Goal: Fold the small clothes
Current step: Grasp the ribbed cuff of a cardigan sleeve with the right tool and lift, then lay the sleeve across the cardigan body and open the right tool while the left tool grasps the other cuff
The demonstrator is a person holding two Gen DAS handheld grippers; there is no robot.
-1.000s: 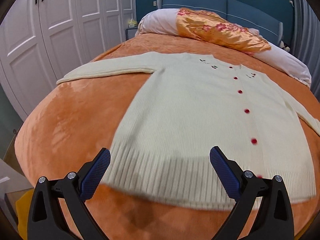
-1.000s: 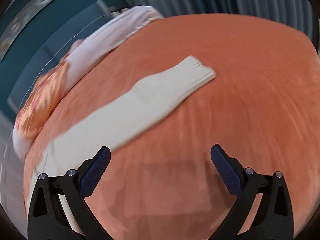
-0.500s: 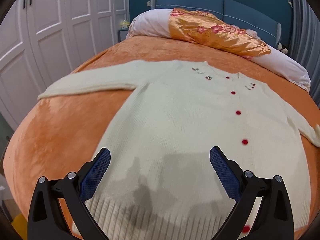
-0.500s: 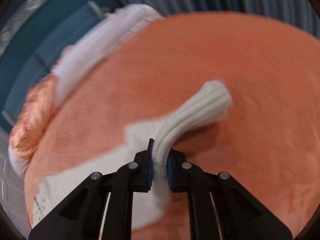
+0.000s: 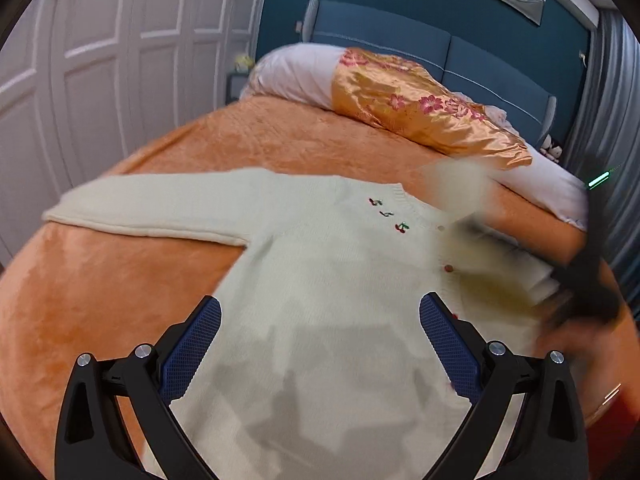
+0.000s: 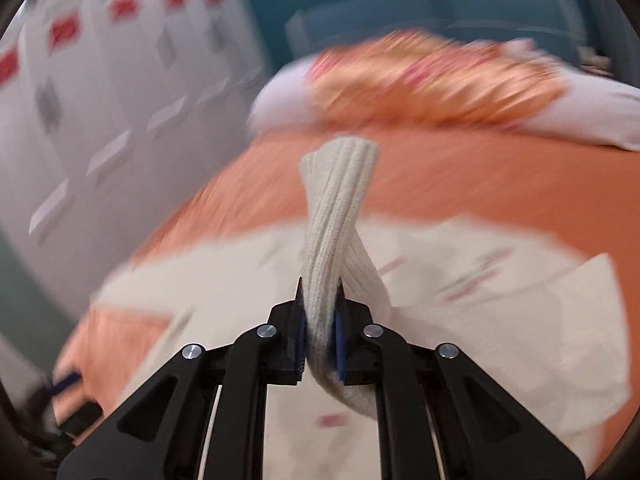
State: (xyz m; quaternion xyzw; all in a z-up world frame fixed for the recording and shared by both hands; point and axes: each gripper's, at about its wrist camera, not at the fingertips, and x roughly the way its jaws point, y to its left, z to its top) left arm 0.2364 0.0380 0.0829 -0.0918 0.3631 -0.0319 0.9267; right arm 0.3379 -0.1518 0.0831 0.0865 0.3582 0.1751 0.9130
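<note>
A cream knit cardigan (image 5: 320, 280) with red buttons and cherry embroidery lies flat on the orange bedspread (image 5: 100, 288). Its left sleeve (image 5: 160, 208) stretches out to the left. My left gripper (image 5: 320, 334) is open and empty above the cardigan's lower body. My right gripper (image 6: 320, 328) is shut on the ribbed cuff of the right sleeve (image 6: 340, 200) and holds it lifted over the cardigan's body (image 6: 500, 320). In the left wrist view the right gripper (image 5: 584, 288) is a dark blur at the right, with the raised sleeve (image 5: 456, 188) blurred.
Pillows, one white (image 5: 292, 76) and one orange floral (image 5: 420, 116), lie at the blue headboard (image 5: 440, 52). White wardrobe doors (image 5: 100, 60) stand to the left of the bed. Grey curtains (image 5: 616, 120) hang at the right.
My right gripper has swung the held sleeve cuff from the bed's right side over the cardigan's body. My left gripper has moved further forward over the cardigan, still open.
</note>
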